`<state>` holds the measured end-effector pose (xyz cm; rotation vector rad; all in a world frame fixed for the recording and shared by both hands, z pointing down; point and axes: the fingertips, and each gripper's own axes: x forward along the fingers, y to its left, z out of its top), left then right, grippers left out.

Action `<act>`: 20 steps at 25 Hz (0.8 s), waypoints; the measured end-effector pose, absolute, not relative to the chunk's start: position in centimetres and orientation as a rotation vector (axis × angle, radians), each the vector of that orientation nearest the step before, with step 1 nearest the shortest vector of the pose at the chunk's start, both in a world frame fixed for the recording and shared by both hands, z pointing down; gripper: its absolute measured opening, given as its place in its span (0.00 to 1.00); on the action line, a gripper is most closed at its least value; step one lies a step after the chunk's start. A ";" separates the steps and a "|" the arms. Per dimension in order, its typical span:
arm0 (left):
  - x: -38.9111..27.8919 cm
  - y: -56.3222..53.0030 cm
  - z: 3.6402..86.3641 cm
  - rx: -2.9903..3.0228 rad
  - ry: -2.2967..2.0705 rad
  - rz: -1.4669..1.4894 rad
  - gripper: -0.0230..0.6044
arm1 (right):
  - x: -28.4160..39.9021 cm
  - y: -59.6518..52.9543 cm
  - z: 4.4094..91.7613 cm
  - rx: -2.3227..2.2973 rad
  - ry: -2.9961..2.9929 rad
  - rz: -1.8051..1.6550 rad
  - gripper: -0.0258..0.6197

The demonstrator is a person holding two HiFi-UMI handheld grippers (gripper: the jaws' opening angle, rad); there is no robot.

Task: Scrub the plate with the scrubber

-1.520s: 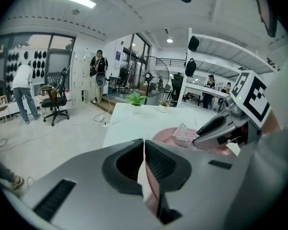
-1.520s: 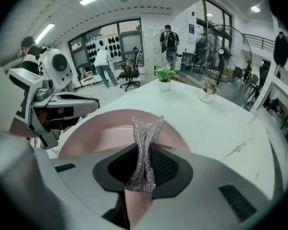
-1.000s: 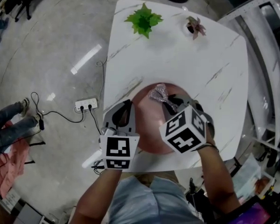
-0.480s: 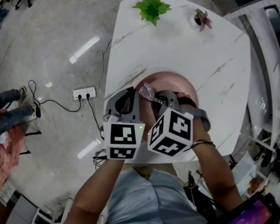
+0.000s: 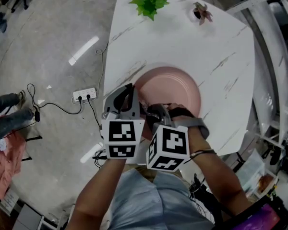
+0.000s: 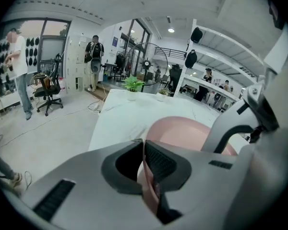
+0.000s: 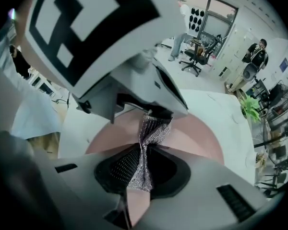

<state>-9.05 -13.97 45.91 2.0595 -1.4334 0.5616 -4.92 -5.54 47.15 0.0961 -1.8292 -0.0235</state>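
A pink plate [image 5: 170, 92] lies on the white marble table [image 5: 182, 42], near its front edge. My left gripper [image 5: 133, 97] is shut on the plate's left rim; in the left gripper view the pink rim [image 6: 146, 176] is pinched between the dark pads. My right gripper [image 5: 152, 113] is shut on a silver mesh scrubber [image 7: 146, 147]. The scrubber hangs over the plate's near-left part [image 7: 197, 138], close under the left gripper [image 7: 134, 85]. In the head view the scrubber is mostly hidden behind the right gripper's marker cube.
A green leafy plant [image 5: 149, 1] and a small potted plant [image 5: 200, 12] stand at the table's far edge. On the floor to the left lie a power strip [image 5: 84, 96] with cables, and a person's legs [image 5: 5, 114]. Shelving runs along the right.
My right gripper has carried the scrubber from the plate's far middle back to its near-left part, beside the left gripper. The left gripper has kept its hold on the rim.
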 end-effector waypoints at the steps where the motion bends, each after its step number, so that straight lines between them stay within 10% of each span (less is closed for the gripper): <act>1: -9.1 -14.0 45.9 2.058 -1.436 0.562 0.06 | -4.9 -5.0 47.1 0.086 -1.832 -0.024 0.15; 20: -9.2 -14.0 45.9 2.061 -1.477 0.593 0.07 | -1.7 0.8 47.1 -0.027 -1.839 0.209 0.15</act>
